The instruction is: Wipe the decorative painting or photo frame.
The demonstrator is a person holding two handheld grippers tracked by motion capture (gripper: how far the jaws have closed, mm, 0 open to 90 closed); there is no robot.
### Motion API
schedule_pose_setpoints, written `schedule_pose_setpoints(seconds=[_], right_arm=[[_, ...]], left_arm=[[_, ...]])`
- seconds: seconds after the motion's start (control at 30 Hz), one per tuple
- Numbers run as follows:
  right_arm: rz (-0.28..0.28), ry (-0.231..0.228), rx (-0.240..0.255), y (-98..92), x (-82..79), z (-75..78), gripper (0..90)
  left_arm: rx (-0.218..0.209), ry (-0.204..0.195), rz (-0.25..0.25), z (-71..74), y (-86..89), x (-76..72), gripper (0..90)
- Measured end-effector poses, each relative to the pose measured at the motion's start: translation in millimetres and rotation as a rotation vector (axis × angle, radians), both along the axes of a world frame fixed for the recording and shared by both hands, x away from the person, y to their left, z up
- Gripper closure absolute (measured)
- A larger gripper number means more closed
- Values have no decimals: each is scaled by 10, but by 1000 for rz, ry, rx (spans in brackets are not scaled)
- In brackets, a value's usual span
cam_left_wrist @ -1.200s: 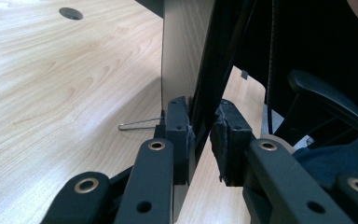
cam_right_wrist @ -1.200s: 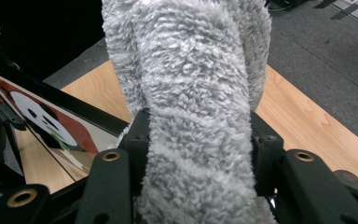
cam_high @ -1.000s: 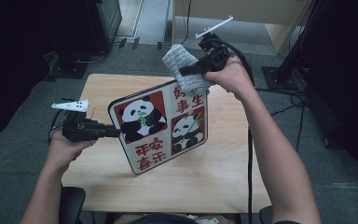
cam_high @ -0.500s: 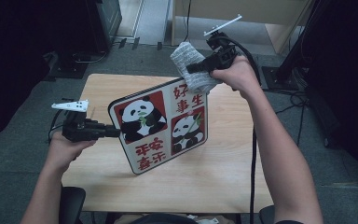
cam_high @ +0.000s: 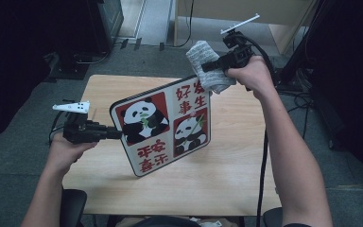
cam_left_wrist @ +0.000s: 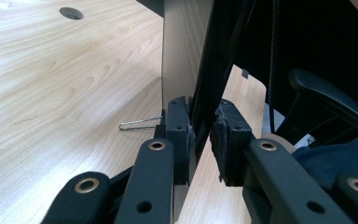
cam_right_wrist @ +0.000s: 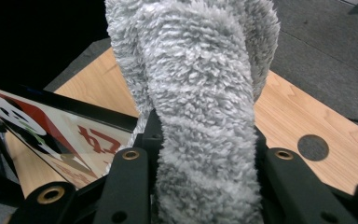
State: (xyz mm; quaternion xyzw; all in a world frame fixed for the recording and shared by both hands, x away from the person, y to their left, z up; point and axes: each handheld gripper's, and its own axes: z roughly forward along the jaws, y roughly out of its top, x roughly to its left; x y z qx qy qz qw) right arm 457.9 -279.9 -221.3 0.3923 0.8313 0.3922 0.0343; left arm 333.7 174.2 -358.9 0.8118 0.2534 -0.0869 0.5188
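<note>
Gripping the rectangular panda-print board by its edge, left gripper tilts it above the wooden table; right gripper, jaws just closing, pinches a fluffy grey cloth by its top corner.

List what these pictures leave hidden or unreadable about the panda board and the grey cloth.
- Panda board, high view: its back faces away.
- Board, left gripper view: seen edge-on, print unseen.
- Board's top corner, high view: covered by the grey cloth.
- Right gripper's pads, right gripper view: buried in cloth.

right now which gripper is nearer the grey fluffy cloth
Right. The right gripper is clamped on the grey fluffy cloth above the panda board; the left gripper grips that board's opposite edge.
</note>
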Motion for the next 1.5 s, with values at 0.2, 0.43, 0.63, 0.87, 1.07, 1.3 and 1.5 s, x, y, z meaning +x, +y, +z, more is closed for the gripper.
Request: schedule_pose_setpoints(seconds=[0.2, 0.43, 0.63, 0.87, 1.07, 1.3, 1.5], right_arm=[[-28, 17, -20, -87, 3, -18, 670], [-53, 20, -51, -204, 17, -106, 672], [-60, 33, -57, -272, -3, -212, 674], [-62, 36, -69, -312, -35, -300, 672], [-66, 46, -62, -336, -61, -396, 674], [-68, 57, -49, -351, -91, -510, 674], [-77, 61, -44, -360, -126, -603, 673]], left_arm=[[0, 0, 1, 0, 0, 0, 778], [-1, 1, 1, -1, 1, 1, 777], [-3, 3, 1, -4, 2, 4, 777], [-4, 2, 1, -4, 3, 5, 777], [-3, 4, 0, -5, 3, 6, 777], [-4, 6, 1, -6, 4, 6, 776], [-6, 7, 1, -8, 4, 7, 776]])
